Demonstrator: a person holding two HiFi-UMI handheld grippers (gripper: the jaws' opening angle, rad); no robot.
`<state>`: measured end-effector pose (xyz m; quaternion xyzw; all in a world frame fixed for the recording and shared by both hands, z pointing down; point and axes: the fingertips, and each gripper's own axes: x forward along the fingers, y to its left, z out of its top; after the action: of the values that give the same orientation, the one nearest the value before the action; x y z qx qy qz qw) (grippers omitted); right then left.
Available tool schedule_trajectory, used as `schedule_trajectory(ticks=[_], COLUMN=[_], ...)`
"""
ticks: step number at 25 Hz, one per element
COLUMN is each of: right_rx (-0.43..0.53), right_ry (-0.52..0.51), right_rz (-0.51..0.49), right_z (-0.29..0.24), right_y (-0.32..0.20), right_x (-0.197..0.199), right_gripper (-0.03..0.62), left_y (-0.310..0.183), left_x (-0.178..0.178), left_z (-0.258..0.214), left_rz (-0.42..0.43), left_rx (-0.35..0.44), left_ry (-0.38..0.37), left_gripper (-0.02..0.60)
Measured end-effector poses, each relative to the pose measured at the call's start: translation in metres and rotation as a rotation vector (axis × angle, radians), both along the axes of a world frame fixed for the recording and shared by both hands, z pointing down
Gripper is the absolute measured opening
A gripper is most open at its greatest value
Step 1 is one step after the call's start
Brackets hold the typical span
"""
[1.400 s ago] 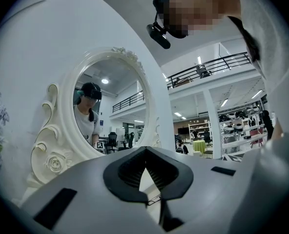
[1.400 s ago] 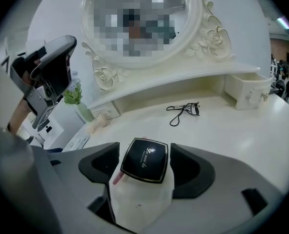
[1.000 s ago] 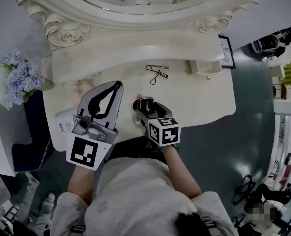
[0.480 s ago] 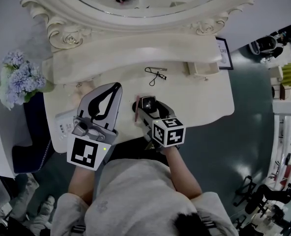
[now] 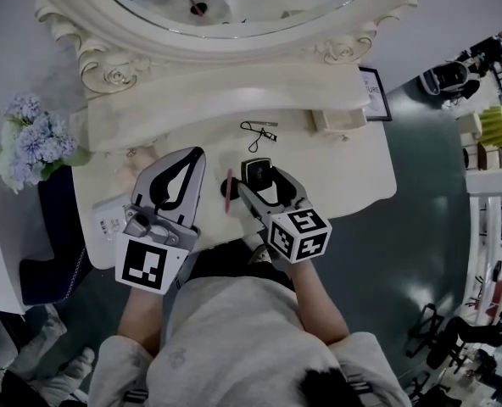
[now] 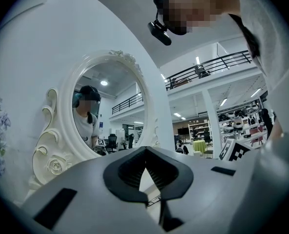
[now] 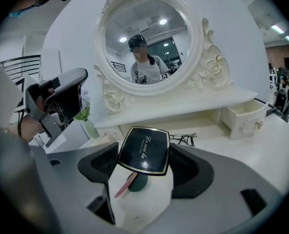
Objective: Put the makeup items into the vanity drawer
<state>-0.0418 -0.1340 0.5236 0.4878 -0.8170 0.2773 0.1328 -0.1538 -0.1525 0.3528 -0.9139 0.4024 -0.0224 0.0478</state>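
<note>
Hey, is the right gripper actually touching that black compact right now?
Touching. The right gripper view shows the black compact wedged between the right gripper's two jaws, each jaw pressed against one edge.

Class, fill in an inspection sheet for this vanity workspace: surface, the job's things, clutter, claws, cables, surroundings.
Surface: white vanity top, mostly bare.
Job's things: black compact held in the right claw; eyelash curler lying near the back shelf; pink stick lying just left of the right claw; small drawer open at the back right.
Clutter: white printed box at the left edge.
Claws: left claw shut, empty; right claw shut on the black compact.
Cables: nothing seen.
Surroundings: oval mirror, blue flowers to the left, framed picture to the right.
</note>
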Motion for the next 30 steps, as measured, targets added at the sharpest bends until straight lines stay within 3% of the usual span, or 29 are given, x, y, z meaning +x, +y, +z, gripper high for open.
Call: schedule_trajectory(ticks=[18, 30], right_rx=[0.287, 0.346], right_ry=[-0.095, -0.113], right_rz=[0.065, 0.050], right_z=[-0.085, -0.110], right_y=[0.005, -0.009], right_x=[0.041, 0.096], right_gripper=[0.314, 0.314], left_y=[0.008, -0.002], left_x=[0.042, 0.091], left_z=[-0.010, -0.022], left_rz=[0.076, 0.065], left_rx=[0.010, 0.034], left_ry=[0.031, 0.047], left_gripper=[0.014, 0.014])
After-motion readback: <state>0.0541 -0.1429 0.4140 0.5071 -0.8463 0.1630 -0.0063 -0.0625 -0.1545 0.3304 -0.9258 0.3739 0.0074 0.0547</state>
